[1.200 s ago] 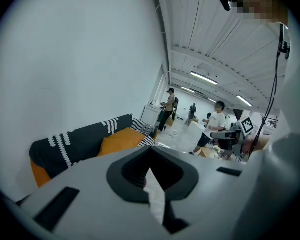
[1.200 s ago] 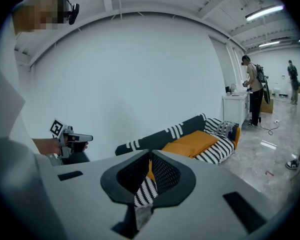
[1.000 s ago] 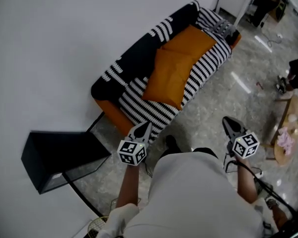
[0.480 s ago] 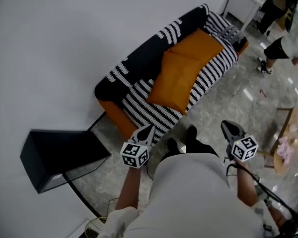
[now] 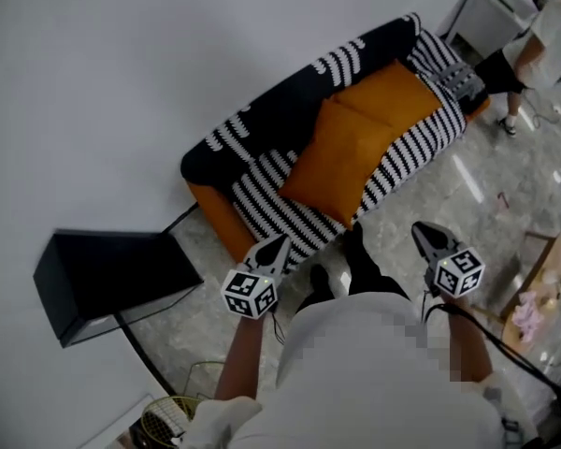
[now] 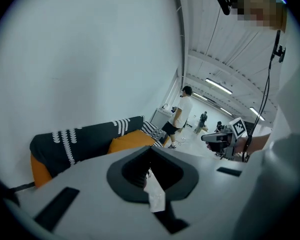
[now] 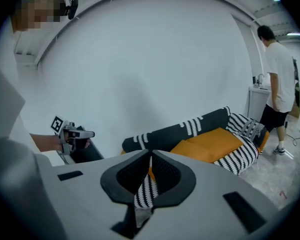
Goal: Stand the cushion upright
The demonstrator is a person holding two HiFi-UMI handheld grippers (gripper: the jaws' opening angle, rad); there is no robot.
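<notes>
- Cushion (image 5: pixel 339 160) lies flat on the sofa (image 5: pixel 262 187), centre frame, well apart from both grippers.
- Left gripper (image 5: pixel 280 241) and right gripper (image 5: pixel 423 230), lower centre, have jaws pressed together, empty.
- Best: step closer, spread both jaws, pinch the cushion's near edge at two corners, then tip it against the sofa's back.

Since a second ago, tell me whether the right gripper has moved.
Yes. The right gripper has drawn nearer the striped sofa; the gap to its front edge has narrowed.
</notes>
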